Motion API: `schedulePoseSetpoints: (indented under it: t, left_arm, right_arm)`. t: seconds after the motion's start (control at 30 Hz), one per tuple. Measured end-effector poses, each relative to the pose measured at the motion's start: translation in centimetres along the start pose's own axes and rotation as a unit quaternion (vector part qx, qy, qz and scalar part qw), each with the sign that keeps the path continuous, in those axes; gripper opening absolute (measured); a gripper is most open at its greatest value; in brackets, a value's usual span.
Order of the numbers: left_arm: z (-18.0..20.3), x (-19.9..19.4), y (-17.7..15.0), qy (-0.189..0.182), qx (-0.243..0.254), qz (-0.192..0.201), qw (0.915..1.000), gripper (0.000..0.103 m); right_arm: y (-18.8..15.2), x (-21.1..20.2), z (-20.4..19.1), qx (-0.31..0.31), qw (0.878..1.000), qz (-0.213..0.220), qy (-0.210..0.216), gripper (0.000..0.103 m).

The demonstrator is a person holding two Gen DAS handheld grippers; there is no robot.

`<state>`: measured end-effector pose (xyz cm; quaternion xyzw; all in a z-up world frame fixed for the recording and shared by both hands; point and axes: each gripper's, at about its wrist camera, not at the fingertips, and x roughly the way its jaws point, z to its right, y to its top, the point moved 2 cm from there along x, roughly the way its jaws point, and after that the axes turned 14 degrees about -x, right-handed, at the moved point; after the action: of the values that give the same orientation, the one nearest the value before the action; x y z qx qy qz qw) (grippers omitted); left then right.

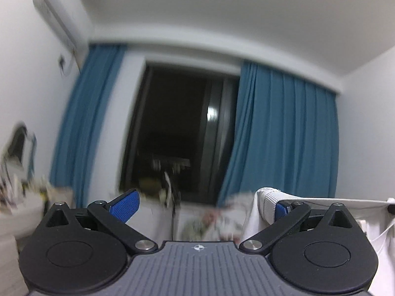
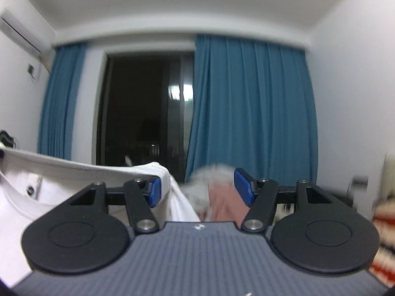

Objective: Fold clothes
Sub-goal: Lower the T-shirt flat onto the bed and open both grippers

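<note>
We have a white garment point(image 2: 74, 172), soft, light and limp, stretched between both grippers. Its ribbed hem hooks over one finger of the wide-open left gripper point(image 1: 205, 204) and right gripper point(image 2: 201, 187); neither pinches it, so we judge it could slip.

text: none legible | labels: none | numbers: none

a: we see our right gripper point(image 2: 198, 186) pointing level at the blue curtains point(image 2: 251, 103) and the dark window point(image 2: 140, 108), jaws standing wide apart.

b: and the white garment point(image 2: 74, 170)?

a: its ribbed edge is draped over our left finger point(image 2: 155, 191); the right pad point(image 2: 243, 185) is bare.

b: beyond the gap we make out a blurred pink cloth point(image 2: 224, 204), and the air conditioner point(image 2: 22, 27) up on the left wall.
</note>
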<state>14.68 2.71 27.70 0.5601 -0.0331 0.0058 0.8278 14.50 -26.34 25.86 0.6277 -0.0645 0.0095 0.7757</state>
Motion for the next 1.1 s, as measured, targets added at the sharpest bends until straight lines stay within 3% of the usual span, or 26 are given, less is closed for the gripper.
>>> schedulePoseSetpoints:
  t: [0.13,0.33,0.43,0.57,0.67,0.73,0.77,0.8,0.87,1.0,1.03,1.1]
  left_arm:
    - [-2.7,12.0,-8.1,0.041,0.003,-0.062,0.9972,0.103]
    - [-6.1,29.2,-19.9,0.084,0.032,-0.132,0.9872,0.103]
    - [-10.7,37.1,-26.3,0.104,0.023,-0.191,0.9759,0.103]
    - [-15.9,44.6,-35.1,0.116,0.022,-0.29,0.9496,0.102]
    - [-19.0,46.4,-40.6,0.102,0.047,-0.368,0.9231,0.099]
    - [-19.8,47.8,-42.6,0.105,0.072,-0.43,0.8938,0.102]
    - [-20.0,48.4,-43.2,0.102,0.083,-0.46,0.8781,0.101]
    - [-19.9,48.4,-43.4,0.09,0.093,-0.477,0.8693,0.101]
    - [-19.5,48.4,-42.7,0.064,0.101,-0.487,0.8649,0.103]
    - [-17.8,46.6,-39.8,0.012,0.095,-0.495,0.8635,0.103]
    - [-17.4,45.6,-39.0,0.006,0.101,-0.487,0.8678,0.103]
    - [-16.1,43.0,-37.1,0.003,0.115,-0.455,0.8832,0.103]
  right_arm:
    - [-8.3,9.7,-2.4,-0.01,0.997,-0.071,0.004,0.062]
    - [-19.1,25.8,-4.6,0.033,0.988,-0.154,-0.003,0.062]
    - [-25.5,31.8,-6.3,0.036,0.979,-0.198,0.004,0.062]
    - [-34.8,37.2,-8.5,0.029,0.955,-0.295,0.029,0.062]
    - [-39.6,39.9,-9.1,0.032,0.923,-0.374,0.081,0.062]
    - [-42.0,41.1,-10.0,0.041,0.889,-0.436,0.135,0.062]
    - [-42.4,41.4,-10.3,0.035,0.88,-0.45,0.147,0.063]
    - [-42.1,41.6,-10.5,0.022,0.881,-0.448,0.154,0.064]
    - [-41.0,41.7,-11.0,0.002,0.876,-0.447,0.18,0.064]
    - [-38.4,40.1,-11.3,0.043,0.857,-0.447,0.254,0.071]
    - [-38.0,39.5,-11.6,0.044,0.856,-0.444,0.262,0.075]
    - [-36.5,37.4,-11.8,0.039,0.868,-0.422,0.258,0.076]
